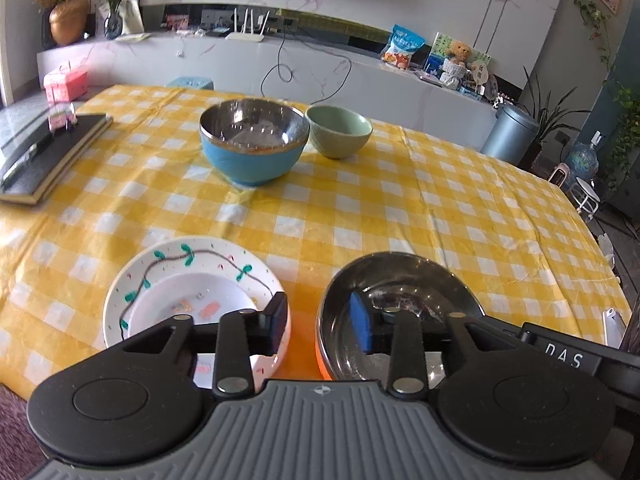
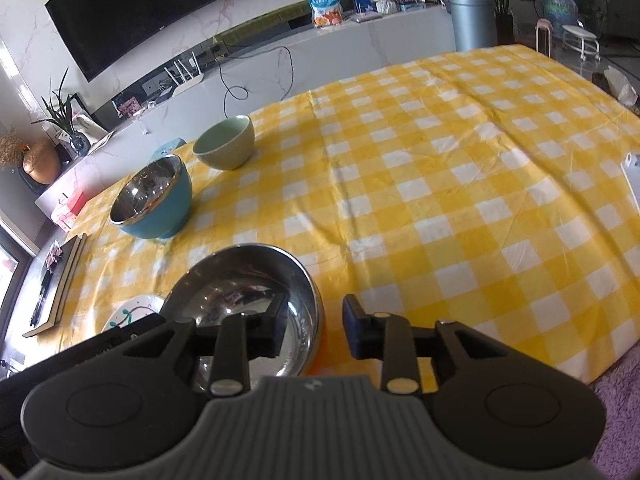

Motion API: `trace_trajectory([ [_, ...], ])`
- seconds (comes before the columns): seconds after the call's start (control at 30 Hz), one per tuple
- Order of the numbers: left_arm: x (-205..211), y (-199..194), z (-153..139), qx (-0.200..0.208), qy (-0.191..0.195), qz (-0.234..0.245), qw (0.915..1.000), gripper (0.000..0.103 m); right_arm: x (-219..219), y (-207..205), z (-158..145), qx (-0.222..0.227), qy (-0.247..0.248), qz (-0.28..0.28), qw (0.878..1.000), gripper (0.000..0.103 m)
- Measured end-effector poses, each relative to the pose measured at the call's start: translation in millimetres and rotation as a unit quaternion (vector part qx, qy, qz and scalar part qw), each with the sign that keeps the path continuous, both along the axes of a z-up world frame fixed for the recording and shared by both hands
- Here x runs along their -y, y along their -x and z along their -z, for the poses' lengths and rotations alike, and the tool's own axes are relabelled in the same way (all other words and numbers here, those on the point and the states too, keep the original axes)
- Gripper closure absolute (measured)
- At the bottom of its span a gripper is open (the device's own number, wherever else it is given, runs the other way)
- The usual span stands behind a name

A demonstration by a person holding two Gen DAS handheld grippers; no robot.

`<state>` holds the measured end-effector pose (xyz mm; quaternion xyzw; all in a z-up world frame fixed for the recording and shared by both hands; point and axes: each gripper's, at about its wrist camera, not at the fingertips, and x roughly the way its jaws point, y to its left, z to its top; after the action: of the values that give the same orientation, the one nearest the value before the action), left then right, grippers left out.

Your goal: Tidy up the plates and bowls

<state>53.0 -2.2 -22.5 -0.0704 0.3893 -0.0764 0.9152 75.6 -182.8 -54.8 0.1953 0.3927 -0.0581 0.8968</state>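
A steel-lined orange bowl (image 1: 400, 280) sits at the table's near edge, also in the right wrist view (image 2: 248, 276). A white painted plate (image 1: 192, 276) lies left of it; its edge shows in the right wrist view (image 2: 132, 312). A blue steel-lined bowl (image 1: 254, 148) (image 2: 154, 200) and a green bowl (image 1: 339, 130) (image 2: 225, 143) stand farther back. My left gripper (image 1: 322, 326) is open, one finger over the plate's right rim, the other over the orange bowl. My right gripper (image 2: 316, 326) is open astride the orange bowl's right rim.
The table wears a yellow checked cloth (image 1: 400, 200). Dark books (image 1: 52, 152) lie at its left edge. A white object (image 2: 634, 176) lies at the right edge. A purple rug (image 2: 624, 396) is below the near edge.
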Motion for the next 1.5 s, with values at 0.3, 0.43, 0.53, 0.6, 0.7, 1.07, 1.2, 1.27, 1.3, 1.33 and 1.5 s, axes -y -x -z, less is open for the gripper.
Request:
trace_trajectory([
  [0.3, -9.3, -6.1, -20.7, 0.028, -0.059, 0.010, 0.9978, 0.053, -15.7, 2.2, -23.1, 0.064, 0.036, -0.021, 0.997, 0.057],
  [0.43, -20.3, -15.6, -20.7, 0.020, -0.060, 0.002, 0.9980, 0.053, -24.0, -5.0, -23.4, 0.068, 0.034, -0.037, 0.996, 0.056],
  [0.53, -28.0, -22.1, -19.2, 0.018, -0.062, -0.007, 0.9979, 0.053, -31.3, -13.4, -23.5, 0.070, 0.035, -0.052, 0.996, 0.054],
  [0.6, -33.4, -26.3, -18.5, 0.016, -0.063, -0.012, 0.9978, 0.053, -37.2, -20.5, -23.7, 0.071, 0.035, -0.067, 0.995, 0.052],
  [0.7, -39.5, -34.4, -17.4, 0.013, -0.063, -0.015, 0.9979, 0.053, -47.6, -33.1, -22.5, 0.067, 0.036, -0.085, 0.994, 0.044],
  [1.07, -58.2, -79.7, -18.1, 0.005, -0.086, -0.001, 0.9963, 0.051, -71.5, -89.8, -17.6, 0.039, 0.069, -0.092, 0.993, 0.031],
  [1.2, -65.9, -103.9, -16.4, -0.009, -0.088, 0.000, 0.9961, 0.051, -72.9, -121.0, -14.7, 0.015, 0.056, -0.101, 0.993, 0.031],
  [1.27, -68.7, -115.5, -16.4, -0.010, -0.093, -0.001, 0.9956, 0.051, -73.4, -136.2, -13.7, 0.006, 0.048, -0.102, 0.994, 0.032],
  [1.3, -69.0, -120.0, -16.3, -0.008, -0.097, -0.001, 0.9952, 0.051, -74.7, -142.7, -13.3, 0.003, 0.048, -0.102, 0.994, 0.033],
  [1.33, -69.6, -125.4, -16.4, -0.007, -0.101, -0.002, 0.9948, 0.051, -76.6, -149.6, -12.8, 0.000, 0.046, -0.104, 0.994, 0.034],
  [1.5, -71.8, -152.0, -16.4, 0.000, -0.104, -0.001, 0.9946, 0.051, -85.8, -181.8, -8.8, -0.012, 0.018, -0.109, 0.994, 0.042],
])
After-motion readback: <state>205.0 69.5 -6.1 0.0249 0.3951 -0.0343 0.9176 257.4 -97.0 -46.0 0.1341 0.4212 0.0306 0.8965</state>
